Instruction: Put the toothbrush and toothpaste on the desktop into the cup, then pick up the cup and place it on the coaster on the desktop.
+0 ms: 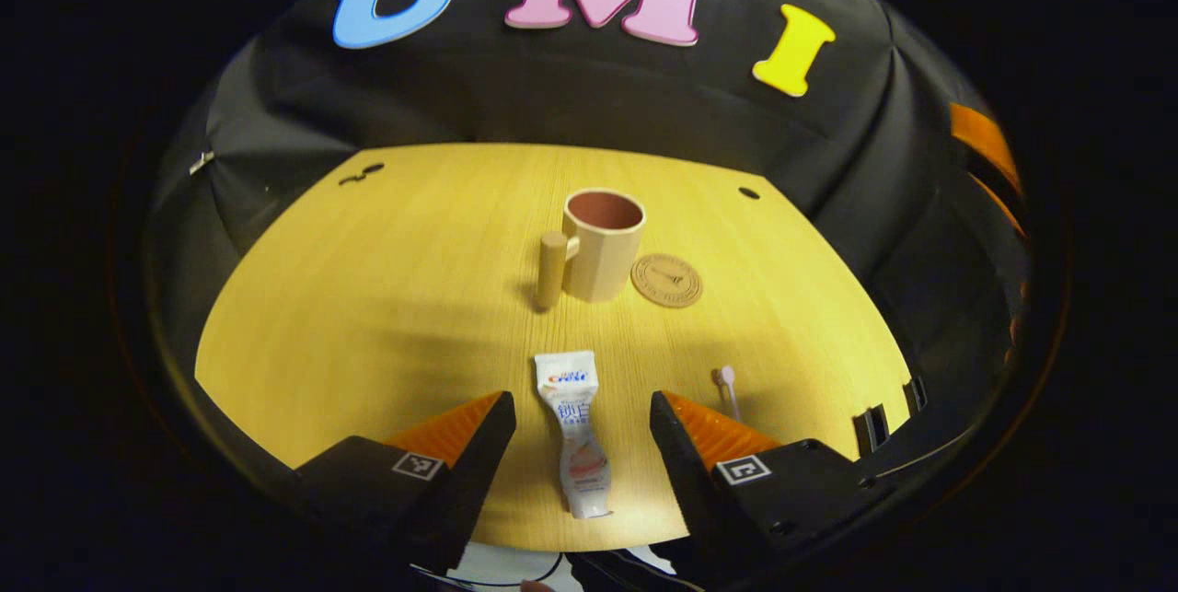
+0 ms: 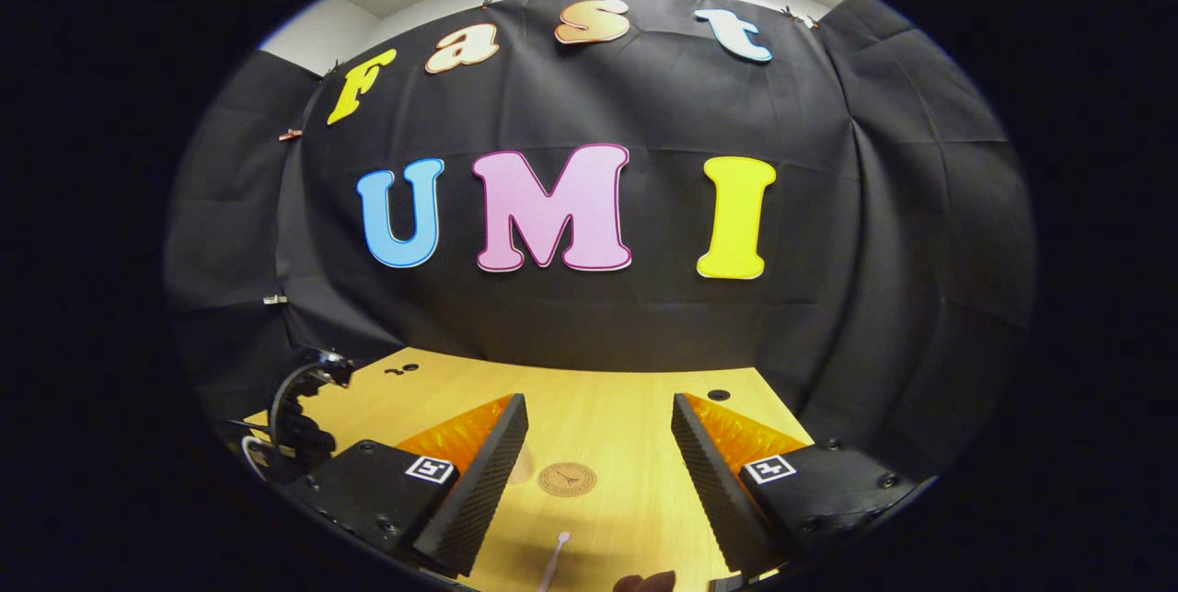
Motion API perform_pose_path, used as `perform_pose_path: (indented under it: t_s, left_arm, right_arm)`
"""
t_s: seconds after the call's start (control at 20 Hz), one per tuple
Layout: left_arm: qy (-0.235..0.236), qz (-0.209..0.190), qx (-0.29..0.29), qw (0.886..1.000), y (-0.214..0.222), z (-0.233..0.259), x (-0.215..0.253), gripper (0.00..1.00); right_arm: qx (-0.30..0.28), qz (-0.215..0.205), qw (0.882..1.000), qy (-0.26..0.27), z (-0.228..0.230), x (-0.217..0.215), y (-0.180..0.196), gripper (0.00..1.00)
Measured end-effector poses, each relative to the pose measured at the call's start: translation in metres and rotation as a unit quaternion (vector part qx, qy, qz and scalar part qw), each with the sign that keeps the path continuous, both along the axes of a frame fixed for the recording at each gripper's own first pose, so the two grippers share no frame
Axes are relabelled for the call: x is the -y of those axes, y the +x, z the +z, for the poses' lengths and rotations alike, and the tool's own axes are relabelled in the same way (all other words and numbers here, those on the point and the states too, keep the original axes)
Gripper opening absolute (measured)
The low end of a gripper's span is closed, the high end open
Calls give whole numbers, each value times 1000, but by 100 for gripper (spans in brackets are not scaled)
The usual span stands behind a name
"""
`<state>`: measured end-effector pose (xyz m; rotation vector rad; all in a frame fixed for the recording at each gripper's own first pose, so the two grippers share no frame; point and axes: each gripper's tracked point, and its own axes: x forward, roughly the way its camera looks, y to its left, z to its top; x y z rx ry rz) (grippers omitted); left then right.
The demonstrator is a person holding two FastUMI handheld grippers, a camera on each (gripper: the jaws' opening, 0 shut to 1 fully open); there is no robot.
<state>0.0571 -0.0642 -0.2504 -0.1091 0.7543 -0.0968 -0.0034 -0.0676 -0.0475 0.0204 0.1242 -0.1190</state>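
Observation:
In the left gripper view a white toothpaste tube [image 1: 575,431] lies flat on the wooden desktop [image 1: 386,297], lengthwise between the two fingers of my open left gripper [image 1: 581,400]; neither finger touches it. A pale toothbrush [image 1: 726,382] lies just right of the right finger, mostly hidden behind it. Farther back stands a beige cup [image 1: 603,242], upright, its handle to the left. Beside it on the right lies a round brown coaster [image 1: 666,280]. My right gripper [image 2: 599,403] is open and holds nothing; past it lie the coaster [image 2: 567,480] and the toothbrush [image 2: 555,555].
The desktop's near edge runs just under the left gripper. Small dark holes [image 1: 748,193] mark the far corners of the table. Black cloth walls close in behind and on both sides. A dark-gloved hand [image 2: 299,431] on a black device shows at the left in the right gripper view.

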Motion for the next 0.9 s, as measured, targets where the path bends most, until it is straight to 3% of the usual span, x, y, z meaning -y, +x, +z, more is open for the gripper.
perform_pose_path:
  t_s: [0.35, 0.6, 0.65, 0.9]
  left_arm:
    - [22, 20, -85, 996, 19, -57, 3, 75]
    - [65, 11, -109, 992, 24, -72, 2, 60]
    - [68, 7, -113, 991, 24, -72, 2, 61]
    - [72, -9, -132, 989, 20, -67, 1, 36]
  right_arm:
    - [-27, -17, 999, -1, -16, 27, -10, 97]
    - [-43, -33, 999, 3, -25, 37, -13, 97]
    - [-46, -33, 998, 4, -27, 37, -13, 97]
    - [-76, -38, 996, 14, -43, 30, -13, 97]
